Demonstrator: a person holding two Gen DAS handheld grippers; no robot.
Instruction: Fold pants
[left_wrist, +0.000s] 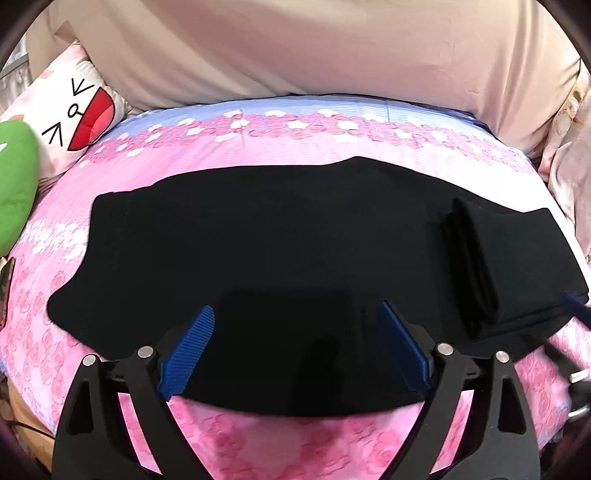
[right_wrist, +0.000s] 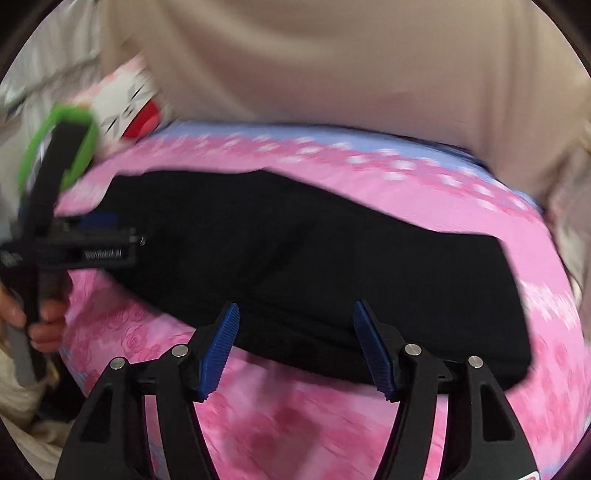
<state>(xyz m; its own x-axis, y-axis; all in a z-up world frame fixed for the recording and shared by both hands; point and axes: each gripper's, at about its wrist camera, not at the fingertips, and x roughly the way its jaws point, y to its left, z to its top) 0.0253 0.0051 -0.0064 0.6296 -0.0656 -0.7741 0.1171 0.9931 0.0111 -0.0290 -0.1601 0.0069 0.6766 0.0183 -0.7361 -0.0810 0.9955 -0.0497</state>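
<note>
Black pants (left_wrist: 280, 243) lie spread across a pink flowered bed; their right end is folded over into a thick band (left_wrist: 476, 266). My left gripper (left_wrist: 297, 317) is open and empty, its blue pads over the pants' near edge. The right gripper's blue tip shows at the right edge of the left wrist view (left_wrist: 578, 312). In the right wrist view, which is motion-blurred, the pants (right_wrist: 314, 251) lie ahead and my right gripper (right_wrist: 295, 314) is open and empty over their near edge. The left gripper's body (right_wrist: 74, 251) sits at the pants' left end, held by a hand.
The pink flowered bedsheet (left_wrist: 258, 147) covers the bed. A white cartoon-face pillow (left_wrist: 74, 114) and a green plush (left_wrist: 14, 177) lie at the left. A beige headboard cushion (left_wrist: 314, 48) runs along the back. Crumpled beige bedding (left_wrist: 569, 166) is at the right.
</note>
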